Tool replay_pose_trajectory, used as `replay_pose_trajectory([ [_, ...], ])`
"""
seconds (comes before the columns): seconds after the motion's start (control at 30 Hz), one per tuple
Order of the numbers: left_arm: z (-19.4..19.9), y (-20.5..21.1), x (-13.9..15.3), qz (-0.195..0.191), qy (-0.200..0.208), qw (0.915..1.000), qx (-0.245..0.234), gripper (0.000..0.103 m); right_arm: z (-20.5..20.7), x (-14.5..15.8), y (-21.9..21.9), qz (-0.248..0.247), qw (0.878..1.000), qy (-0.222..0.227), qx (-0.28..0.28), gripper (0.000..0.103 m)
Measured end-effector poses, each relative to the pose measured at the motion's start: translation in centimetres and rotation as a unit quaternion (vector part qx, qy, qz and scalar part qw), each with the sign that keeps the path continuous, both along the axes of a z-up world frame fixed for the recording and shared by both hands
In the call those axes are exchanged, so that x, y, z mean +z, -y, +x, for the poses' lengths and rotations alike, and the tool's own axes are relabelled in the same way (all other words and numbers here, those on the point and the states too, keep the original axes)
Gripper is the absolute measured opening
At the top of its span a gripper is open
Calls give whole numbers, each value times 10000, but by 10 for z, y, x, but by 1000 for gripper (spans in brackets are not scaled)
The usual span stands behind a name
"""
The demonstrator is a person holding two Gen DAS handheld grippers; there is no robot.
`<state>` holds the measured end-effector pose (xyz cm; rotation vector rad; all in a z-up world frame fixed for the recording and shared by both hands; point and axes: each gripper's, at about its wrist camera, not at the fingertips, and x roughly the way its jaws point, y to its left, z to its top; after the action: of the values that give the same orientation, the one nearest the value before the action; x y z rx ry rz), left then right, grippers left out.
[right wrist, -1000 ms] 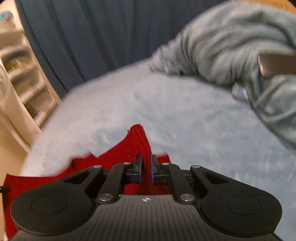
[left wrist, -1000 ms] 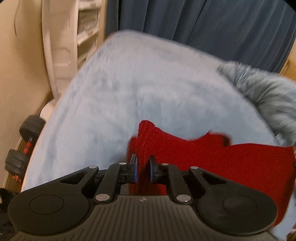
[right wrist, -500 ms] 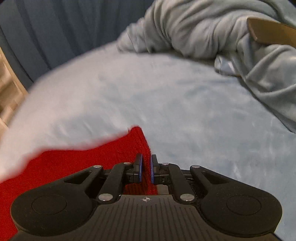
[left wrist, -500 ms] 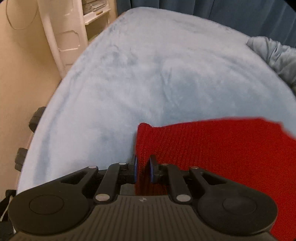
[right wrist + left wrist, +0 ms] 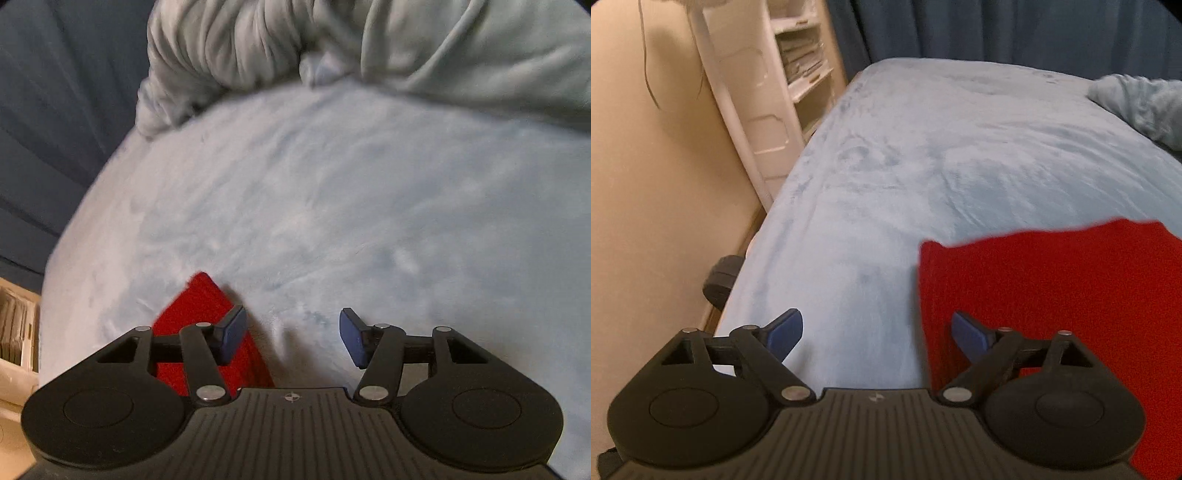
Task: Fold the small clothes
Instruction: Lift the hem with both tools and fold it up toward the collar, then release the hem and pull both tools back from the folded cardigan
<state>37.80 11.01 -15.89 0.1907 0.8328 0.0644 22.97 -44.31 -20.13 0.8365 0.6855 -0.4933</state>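
On the pale blue fleece bed cover [image 5: 923, 155] lies the red knit garment [image 5: 1052, 288], flat. The left gripper [image 5: 877, 332] hovers at its left edge, fingers spread apart, gripping nothing. The right gripper [image 5: 291, 334] is likewise spread wide beside the garment's right corner.

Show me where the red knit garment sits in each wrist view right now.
Left wrist: red knit garment fills the lower right, lying flat.
Right wrist: only its corner shows, lower left, behind the left finger.
Shared landmark: the light blue blanket beneath it.
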Motion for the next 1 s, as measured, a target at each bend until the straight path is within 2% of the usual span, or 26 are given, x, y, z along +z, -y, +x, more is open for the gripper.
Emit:
replay_pose_trajectory([
  [0.1,-41,10,4,-63,-50,9996,-278,93,-28,22,-43,-709,9898,193,1220,53],
  [0.2,-68,17,-9,-80,-287,9989,-352,93,-45,14,-84,-1105,9714,-75,2102,26],
  [0.27,-79,17,-24,79,-434,9987,-240,94,-52,-7,-99,-1321,9649,-573,2195,20],
  [0.3,-82,16,-30,188,-469,9986,-167,98,-56,-16,-100,-1417,9643,-724,2119,15],
  [0.37,-89,9,-37,424,-442,9981,-20,103,-62,-25,-95,-1365,9693,-752,1902,4],
  [0.4,-91,5,-36,472,-458,9978,24,103,-65,-23,-90,-1247,9730,-722,1804,0],
  [0.43,-93,0,-30,433,-481,9979,49,103,-67,-17,-84,-1015,9773,-689,1728,1],
  [0.5,-100,-5,-12,406,-456,9981,83,103,-74,-4,-78,-658,9812,-720,1665,8],
  [0.57,-113,-5,5,473,-359,9981,131,103,-86,19,-81,-617,9815,-717,1665,24],
  [0.63,-134,-1,26,418,-237,9988,98,103,-105,45,-93,-849,9788,-521,1787,48],
  [0.67,-148,2,37,333,-180,9992,88,103,-115,57,-102,-1003,9768,-437,1841,52],
  [0.73,-178,13,56,191,-90,9997,103,103,-135,80,-124,-1309,9714,-368,1945,76],
  [0.8,-208,26,70,-23,-52,9999,119,103,-158,96,-148,-1398,9665,-257,2139,82],
  [0.9,-251,48,82,-456,-164,9988,-2,103,-188,111,-177,-1600,9598,-147,2302,82],
  [1.0,-291,69,86,-575,-233,9978,-230,103,-223,119,-207,-1946,9526,-18,2340,82],
])
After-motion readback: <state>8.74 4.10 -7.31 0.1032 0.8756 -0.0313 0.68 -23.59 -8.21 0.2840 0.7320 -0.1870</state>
